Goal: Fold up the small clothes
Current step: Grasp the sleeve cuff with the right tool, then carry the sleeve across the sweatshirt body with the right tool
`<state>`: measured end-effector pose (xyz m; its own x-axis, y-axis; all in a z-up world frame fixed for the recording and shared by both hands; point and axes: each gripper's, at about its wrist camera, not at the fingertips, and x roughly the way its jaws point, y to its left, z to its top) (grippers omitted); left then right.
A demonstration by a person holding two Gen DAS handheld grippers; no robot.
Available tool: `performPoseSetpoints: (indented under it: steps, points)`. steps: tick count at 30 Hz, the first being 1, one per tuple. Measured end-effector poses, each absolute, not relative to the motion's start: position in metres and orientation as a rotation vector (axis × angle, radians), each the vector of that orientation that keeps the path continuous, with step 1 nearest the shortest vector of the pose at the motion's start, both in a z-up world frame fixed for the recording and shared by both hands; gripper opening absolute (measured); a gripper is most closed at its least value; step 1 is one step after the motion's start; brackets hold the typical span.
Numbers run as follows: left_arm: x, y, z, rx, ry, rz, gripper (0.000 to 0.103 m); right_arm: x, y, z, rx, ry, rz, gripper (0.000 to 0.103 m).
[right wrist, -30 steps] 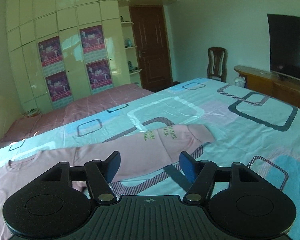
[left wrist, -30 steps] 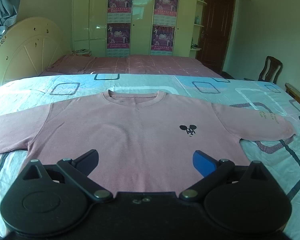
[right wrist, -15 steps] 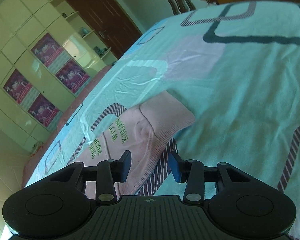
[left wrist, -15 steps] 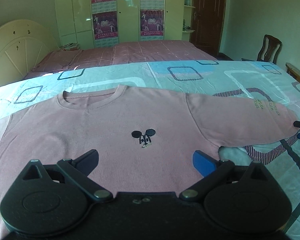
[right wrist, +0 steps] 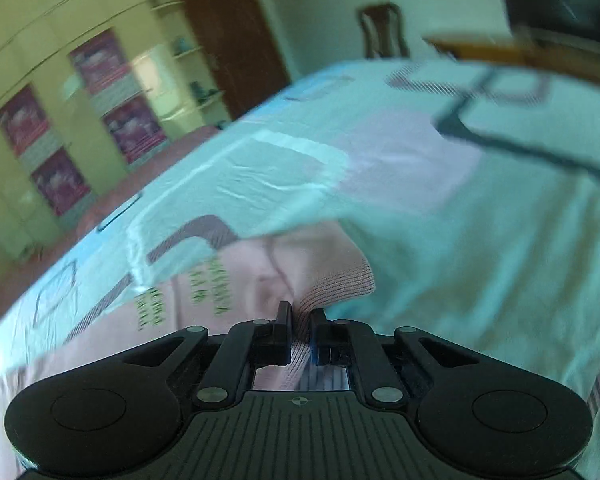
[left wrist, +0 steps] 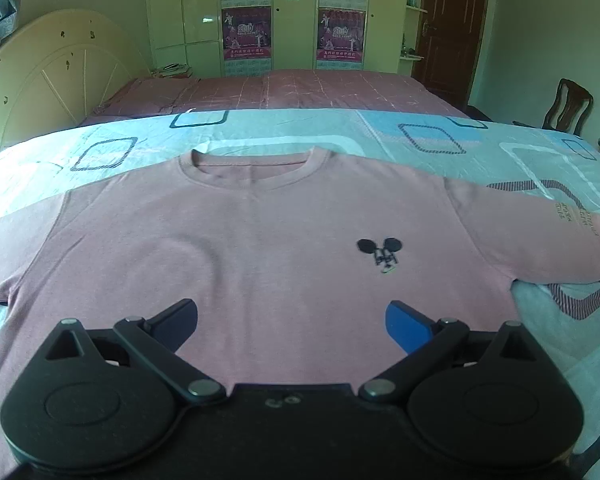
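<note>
Pink knit fabric fills most of the scene: a long-sleeved shirt (left wrist: 260, 248) lies flat and face up on a pale blue bedsheet (left wrist: 340, 132) printed with rounded squares. Its collar points toward the far headboard (left wrist: 60, 72), and a small dark mouse-ear logo (left wrist: 380, 254) sits on the chest. It looks spread out this way so the sleeves can be brought in over the body first.

The left gripper (left wrist: 292, 318) hangs above the lower middle of the shirt, tilted slightly down and pointing up the bed toward the collar. Its two fingers stand wide apart and hold nothing — it seems to be waiting, perhaps ready to pin the body cloth while the other side works.

The right gripper (right wrist: 300, 334) is low at the far end of the shirt's right sleeve (right wrist: 260, 280), rolled to one side so the bed slopes across its view, which is blurred. Its fingers are drawn nearly together with the ribbed cuff (right wrist: 336, 284) pinched between them; the cuff bunches and rises just ahead of the tips. Green lettering (right wrist: 204, 292) on the sleeve is visible beside it but too smeared to read.

My judgement is that the fold is only beginning: the sleeve has been gripped at its end, the sensible place to carry it across the chest. A wardrobe with posters (left wrist: 292, 16), a brown door (left wrist: 448, 28) and a wooden chair (left wrist: 568, 108) stand beyond the bed.
</note>
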<state>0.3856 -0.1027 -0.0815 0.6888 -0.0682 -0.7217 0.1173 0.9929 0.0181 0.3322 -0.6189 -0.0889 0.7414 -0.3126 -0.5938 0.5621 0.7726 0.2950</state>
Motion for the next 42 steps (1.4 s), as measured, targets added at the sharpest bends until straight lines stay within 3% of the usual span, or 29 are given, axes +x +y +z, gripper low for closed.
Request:
performPoseSetpoints:
  steps: [4, 9, 16, 21, 28, 31, 32, 36, 37, 38, 41, 42]
  points:
    - [0.392, -0.057, -0.093, 0.066, 0.842, -0.115, 0.09, 0.353, -0.534, -0.049, 0.315, 0.549, -0.35, 0.007]
    - [0.396, 0.005, -0.093, 0.005, 0.844, -0.09, 0.089, 0.378, -0.397, -0.029, 0.231, 0.544, -0.123, 0.007]
    - [0.385, 0.075, -0.087, -0.064, 0.827, -0.036, 0.09, 0.412, -0.214, -0.065, 0.057, 0.616, 0.098, 0.007]
    - [0.378, 0.107, -0.09, -0.098, 0.835, -0.003, 0.09, 0.427, -0.149, -0.105, -0.064, 0.664, 0.178, 0.007]
    - [0.377, 0.116, -0.093, -0.108, 0.838, -0.037, 0.09, 0.444, -0.133, -0.141, -0.132, 0.7, 0.205, 0.006]
    - [0.388, 0.103, -0.093, -0.108, 0.838, -0.078, 0.09, 0.435, -0.132, -0.144, -0.164, 0.674, 0.268, 0.045]
    - [0.392, 0.098, -0.093, -0.11, 0.835, -0.096, 0.09, 0.429, -0.133, -0.141, -0.172, 0.649, 0.269, 0.047]
    - [0.408, 0.064, -0.092, -0.106, 0.813, -0.189, 0.09, 0.404, -0.163, -0.122, -0.071, 0.608, 0.2, 0.046]
    - [0.413, 0.054, -0.094, -0.104, 0.81, -0.217, 0.089, 0.394, -0.176, -0.118, -0.038, 0.603, 0.172, 0.041]
    - [0.419, 0.043, -0.097, -0.102, 0.814, -0.244, 0.086, 0.388, -0.188, -0.116, -0.018, 0.613, 0.14, 0.031]
    - [0.439, 0.015, -0.11, -0.126, 0.84, -0.316, 0.068, 0.371, -0.231, -0.115, 0.036, 0.664, 0.048, 0.028]
    - [0.445, 0.007, -0.113, -0.136, 0.842, -0.327, 0.067, 0.367, -0.245, -0.115, 0.047, 0.68, 0.018, 0.028]
